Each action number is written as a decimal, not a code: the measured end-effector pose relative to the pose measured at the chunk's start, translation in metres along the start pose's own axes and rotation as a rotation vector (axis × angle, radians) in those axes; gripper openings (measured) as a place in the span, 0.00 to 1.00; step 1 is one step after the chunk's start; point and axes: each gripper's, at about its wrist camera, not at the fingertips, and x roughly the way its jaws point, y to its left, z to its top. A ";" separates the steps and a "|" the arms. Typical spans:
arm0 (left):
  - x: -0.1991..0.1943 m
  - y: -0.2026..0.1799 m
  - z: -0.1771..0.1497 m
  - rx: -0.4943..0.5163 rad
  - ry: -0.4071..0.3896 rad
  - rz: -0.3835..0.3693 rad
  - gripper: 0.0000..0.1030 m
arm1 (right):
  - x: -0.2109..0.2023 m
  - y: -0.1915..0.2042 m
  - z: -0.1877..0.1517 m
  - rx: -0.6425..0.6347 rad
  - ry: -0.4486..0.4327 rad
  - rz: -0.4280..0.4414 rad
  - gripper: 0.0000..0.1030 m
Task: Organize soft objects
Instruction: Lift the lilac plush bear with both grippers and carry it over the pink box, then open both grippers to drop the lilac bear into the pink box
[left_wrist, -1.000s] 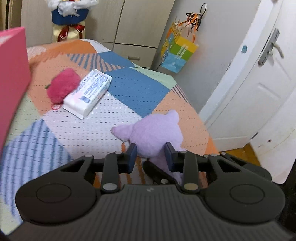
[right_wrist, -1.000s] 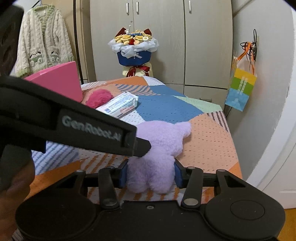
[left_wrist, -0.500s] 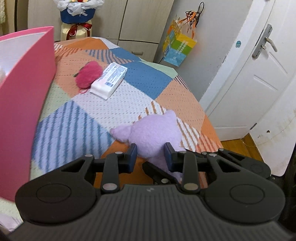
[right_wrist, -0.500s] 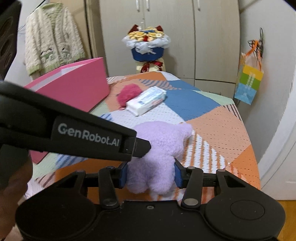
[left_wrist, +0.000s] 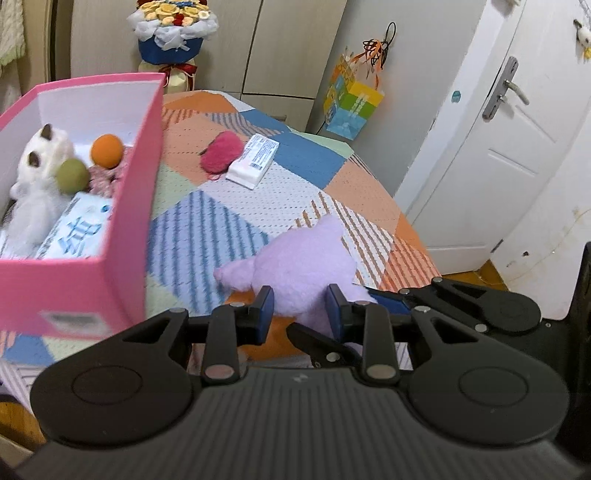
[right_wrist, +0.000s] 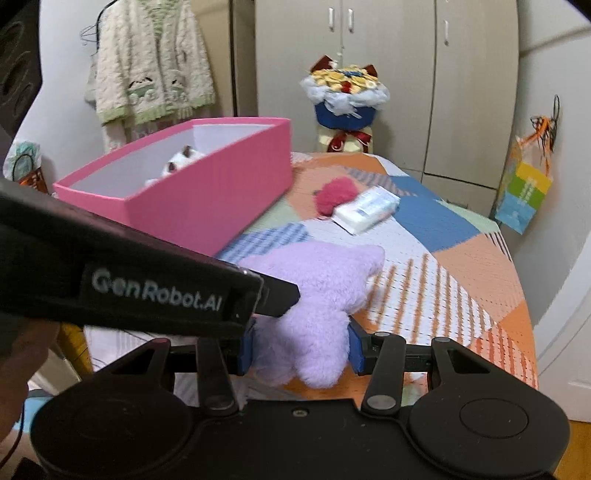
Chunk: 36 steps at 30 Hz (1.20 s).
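Observation:
A lilac plush toy (left_wrist: 295, 269) (right_wrist: 325, 288) is held above the patchwork bed by both grippers. My left gripper (left_wrist: 300, 312) is shut on its near end. My right gripper (right_wrist: 300, 345) is shut on its lower part. The left gripper's body crosses the right wrist view at the left. A pink box (left_wrist: 122, 236) (right_wrist: 207, 206) stands on the bed to the left. It holds a white plush cat (left_wrist: 37, 173), an orange ball (left_wrist: 107, 150), a green ball (left_wrist: 72, 176) and a tissue pack (left_wrist: 75, 232).
A pink fluffy ball (left_wrist: 219, 157) (right_wrist: 334, 194) and a white tissue pack (left_wrist: 255, 160) (right_wrist: 365, 208) lie further back on the bed. A flower bouquet (right_wrist: 343, 96) stands behind the bed. A white door (left_wrist: 517, 140) is at the right. A colourful gift bag (left_wrist: 351, 107) hangs on the wall.
Both grippers have risen and pulled back with the lilac plush held between them. The pink box has come fully into view at the left, with its contents showing.

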 end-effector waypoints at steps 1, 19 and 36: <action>-0.005 0.003 -0.001 0.002 0.005 -0.006 0.27 | -0.003 0.006 0.002 -0.019 0.011 0.000 0.51; -0.132 0.031 -0.002 0.115 -0.087 0.012 0.28 | -0.069 0.086 0.050 -0.239 -0.031 0.173 0.52; -0.145 0.106 0.064 0.113 -0.171 0.145 0.25 | -0.005 0.115 0.141 -0.160 -0.118 0.329 0.51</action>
